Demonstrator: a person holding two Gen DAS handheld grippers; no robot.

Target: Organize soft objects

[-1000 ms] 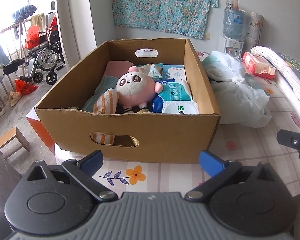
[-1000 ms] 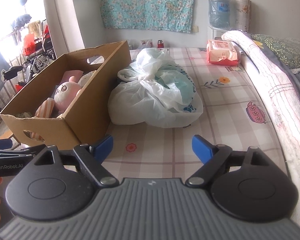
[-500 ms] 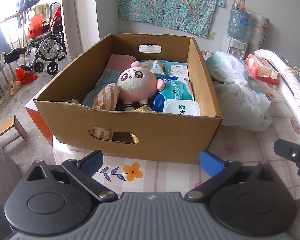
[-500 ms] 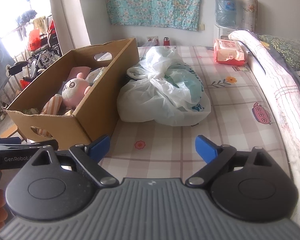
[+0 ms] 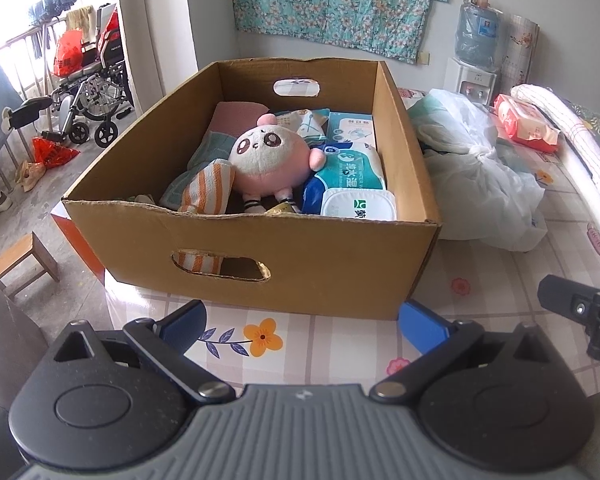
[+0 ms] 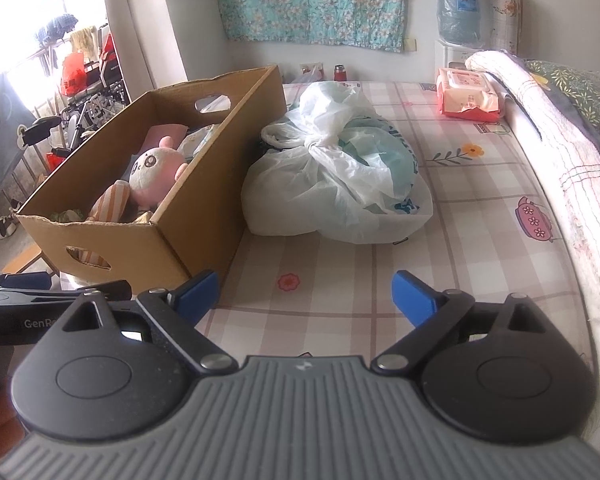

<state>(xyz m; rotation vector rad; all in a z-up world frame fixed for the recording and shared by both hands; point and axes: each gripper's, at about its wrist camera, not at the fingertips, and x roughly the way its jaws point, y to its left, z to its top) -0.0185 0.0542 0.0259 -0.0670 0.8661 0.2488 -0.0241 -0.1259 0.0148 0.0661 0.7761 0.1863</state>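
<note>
In the left wrist view, the left gripper [image 5: 302,326] was seen with its blue fingers [image 5: 422,326] spread wide and holding nothing, just short of a cardboard box [image 5: 260,258] on the checked surface [image 5: 340,344], in which a pink plush toy [image 5: 266,160], a striped cloth [image 5: 208,186] and packs of wet wipes [image 5: 350,176] were packed. In the right wrist view, the right gripper [image 6: 306,298] was likewise found with fingers [image 6: 414,298] wide apart and empty above the surface, while a knotted white plastic bag [image 6: 336,178] was seen touching the box's side [image 6: 216,184], and a red pack of tissues [image 6: 470,94] lay well apart at the far end.
</note>
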